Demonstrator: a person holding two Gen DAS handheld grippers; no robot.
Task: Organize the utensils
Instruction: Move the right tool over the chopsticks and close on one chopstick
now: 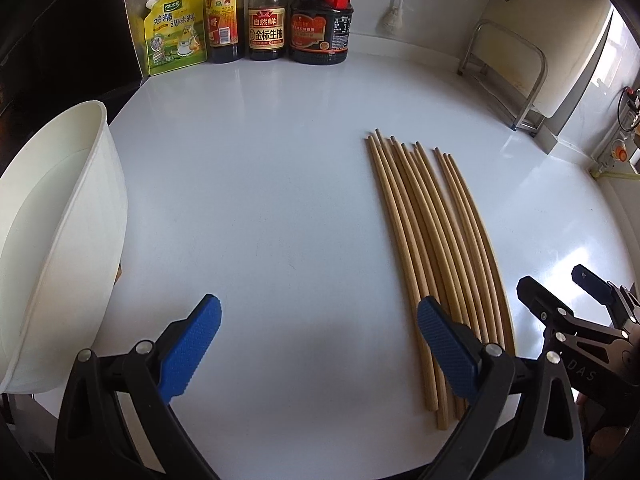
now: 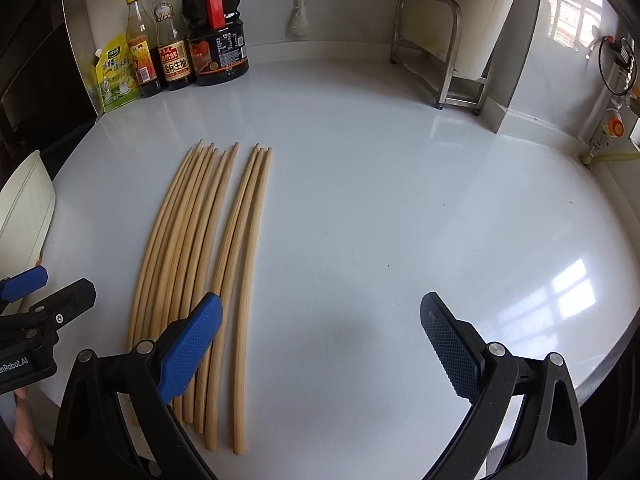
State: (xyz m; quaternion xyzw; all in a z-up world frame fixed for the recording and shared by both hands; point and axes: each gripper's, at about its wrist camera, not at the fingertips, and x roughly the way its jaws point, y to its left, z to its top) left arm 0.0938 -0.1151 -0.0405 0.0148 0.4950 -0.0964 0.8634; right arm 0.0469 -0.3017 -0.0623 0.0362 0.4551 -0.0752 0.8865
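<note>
Here the wooden chopsticks [image 1: 432, 240] lie loose on the white desk [image 1: 260, 200], long axes running away from me, tips toward the sauce bottles [image 1: 266, 12]. Both my left fingers [image 1: 320, 348] and right fingers [image 2: 320, 344] stand apart, empty. Next, I'd guess: gather them for the white tub [image 1: 60, 220].

The left black plastic two-finger gripper [image 1: 320, 344] carries blue, cross-hatched rubber pads [image 1: 192, 344] on angular arms joined by silver round-headed pivot screws [image 1: 493, 349]. The right black plastic two-finger gripper [image 2: 320, 344] is built alike; seen from the left wrist, its frame bears pale embossed "DAS" lettering [image 1: 581, 372].
</note>
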